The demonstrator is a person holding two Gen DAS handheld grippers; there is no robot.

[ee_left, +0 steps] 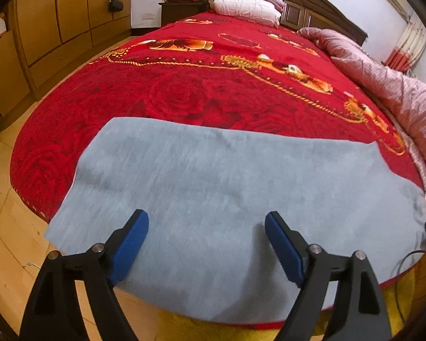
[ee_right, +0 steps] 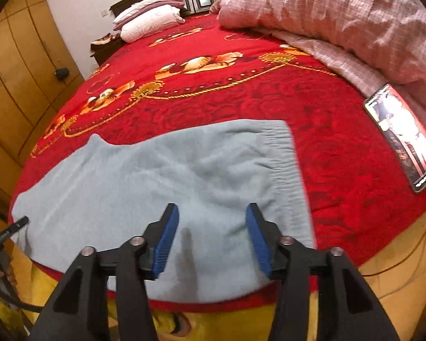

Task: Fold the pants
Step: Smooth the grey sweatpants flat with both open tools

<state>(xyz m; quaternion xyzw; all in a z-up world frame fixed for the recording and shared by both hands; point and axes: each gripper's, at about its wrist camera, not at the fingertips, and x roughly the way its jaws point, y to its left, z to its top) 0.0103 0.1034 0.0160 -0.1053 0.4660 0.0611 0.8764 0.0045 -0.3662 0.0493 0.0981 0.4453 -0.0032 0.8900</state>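
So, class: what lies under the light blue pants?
The pants lie flat on the red floral blanket, which shows all around them. The part of the blanket beneath them is covered.

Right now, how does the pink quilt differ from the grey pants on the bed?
The pink quilt is bunched in a thick heap along the bed's far side; the grey pants lie spread flat at the near edge. The quilt looks checked, the pants plain. Both rest on the red blanket.

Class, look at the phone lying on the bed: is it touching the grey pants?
Apart. The right wrist view shows the phone on the red blanket, with a bare stretch of blanket between it and the pants.
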